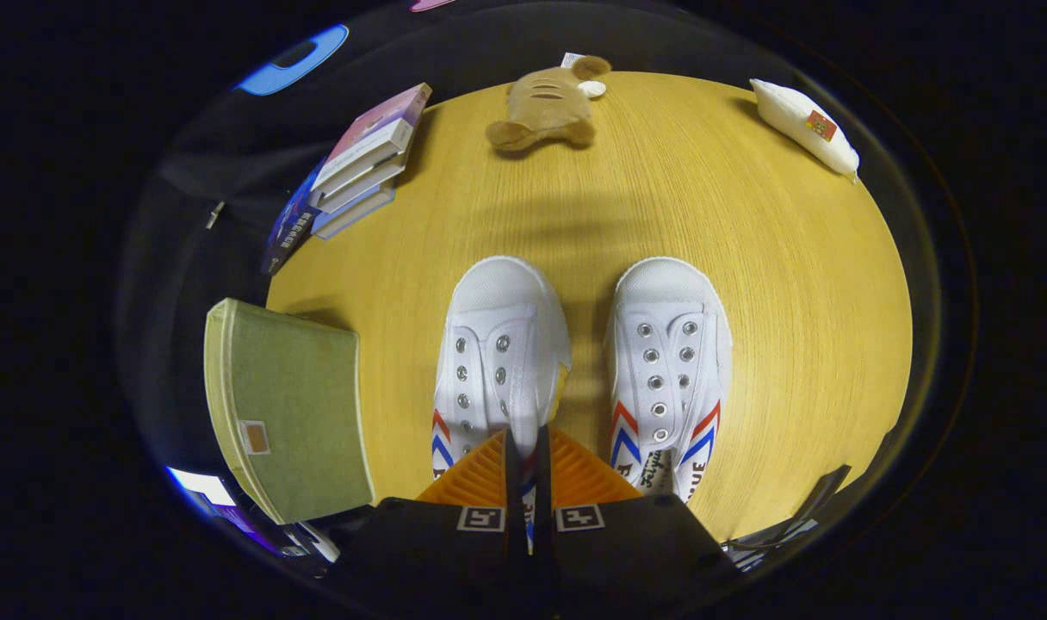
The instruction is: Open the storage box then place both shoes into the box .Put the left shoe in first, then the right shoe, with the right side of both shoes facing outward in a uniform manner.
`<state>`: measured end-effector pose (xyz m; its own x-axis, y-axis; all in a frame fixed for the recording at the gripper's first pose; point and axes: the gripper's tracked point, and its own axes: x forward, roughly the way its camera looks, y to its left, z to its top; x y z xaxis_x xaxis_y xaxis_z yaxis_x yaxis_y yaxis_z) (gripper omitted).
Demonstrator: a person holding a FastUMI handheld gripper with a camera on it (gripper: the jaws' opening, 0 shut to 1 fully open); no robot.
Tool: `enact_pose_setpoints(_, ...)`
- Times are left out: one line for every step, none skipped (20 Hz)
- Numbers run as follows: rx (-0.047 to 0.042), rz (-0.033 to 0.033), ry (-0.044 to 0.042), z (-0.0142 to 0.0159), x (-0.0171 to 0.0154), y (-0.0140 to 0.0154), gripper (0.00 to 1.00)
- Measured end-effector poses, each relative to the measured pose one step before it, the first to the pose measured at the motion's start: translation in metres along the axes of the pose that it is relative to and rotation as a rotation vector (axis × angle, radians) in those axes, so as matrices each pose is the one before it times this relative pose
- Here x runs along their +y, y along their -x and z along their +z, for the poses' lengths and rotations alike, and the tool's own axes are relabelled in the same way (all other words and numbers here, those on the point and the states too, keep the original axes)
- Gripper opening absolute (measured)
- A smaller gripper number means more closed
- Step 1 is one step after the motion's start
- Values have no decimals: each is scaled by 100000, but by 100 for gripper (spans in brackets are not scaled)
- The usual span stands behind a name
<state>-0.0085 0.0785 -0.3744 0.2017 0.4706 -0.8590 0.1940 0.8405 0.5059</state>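
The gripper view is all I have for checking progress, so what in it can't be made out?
- Left shoe: heel hidden behind the nearly closed gripper fingers; actual pinch unclear.
- Right shoe: heel cut off by the gripper body.
- Green storage box: lid face visible; inside hidden.
- Books: titles too small.

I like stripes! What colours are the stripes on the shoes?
Red and blue, on white shoes. The gripper view shows them, with the gripper pinching the left shoe.
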Motion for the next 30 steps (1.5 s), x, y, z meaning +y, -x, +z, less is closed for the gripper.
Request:
enact_pose_setpoints(-1021,1962,-661,63,979,842,7)
enact_pose_setpoints(-1466,1846,-336,97,1139,1016,7)
enact_pose_setpoints(-1583,1656,1166,207,1366,1039,7)
enact_pose_setpoints(-2184,1489,2017,343,1440,1121,7)
enact_pose_setpoints(-2435,1321,2132,529,1616,1114,7)
enact_pose_setpoints(-2356,1556,1769,591,1694,1013,7)
enact_pose_setpoints(-2027,2151,584,683,1984,885,7)
enact_pose_setpoints(-1379,2894,-678,496,2137,744,7)
enact_pose_setpoints(-673,3238,-1571,483,2198,489,7)
enact_pose_setpoints(66,3098,-2242,214,2129,271,7)
enact_pose_setpoints(683,2703,-2646,-35,1985,10,7)
enact_pose_setpoints(761,2048,-3099,-191,1810,-254,7)
enact_pose_setpoints(610,1760,-1908,-311,1661,-575,6)
enact_pose_setpoints(673,1074,-1089,-459,1394,-792,7)
enact_pose_setpoints(1072,137,-625,-667,1194,-892,6)
enact_pose_setpoints(1486,-548,-379,-871,977,-901,6)
enact_pose_setpoints(1794,-876,-68,-883,972,-997,7)
enact_pose_setpoints(1428,-830,-319,-805,769,-1052,6)
enact_pose_setpoints(1805,-884,-598,-882,713,-1075,7)
enact_pose_setpoints(1907,-998,-860,-847,595,-1121,7)
enact_pose_setpoints(2105,-1069,-1569,-808,390,-1122,6)
enact_pose_setpoints(2202,-724,-1888,-867,476,-1204,7)
enact_pose_setpoints(1681,-373,-1817,-527,362,-1258,6)
enact_pose_setpoints(1528,-424,-573,-296,67,-1246,7)
enact_pose_setpoints(652,-1624,-417,-215,-158,-1154,7)
enact_pose_setpoints(338,-2742,-377,-149,-465,-978,7)
enact_pose_setpoints(159,-3278,-201,-58,-583,-916,7)
enact_pose_setpoints(223,-3016,-46,-116,-508,-813,7)
enact_pose_setpoints(32,-2598,-141,-3,-405,-895,7)
enact_pose_setpoints(594,-1895,179,-94,-209,-896,7)
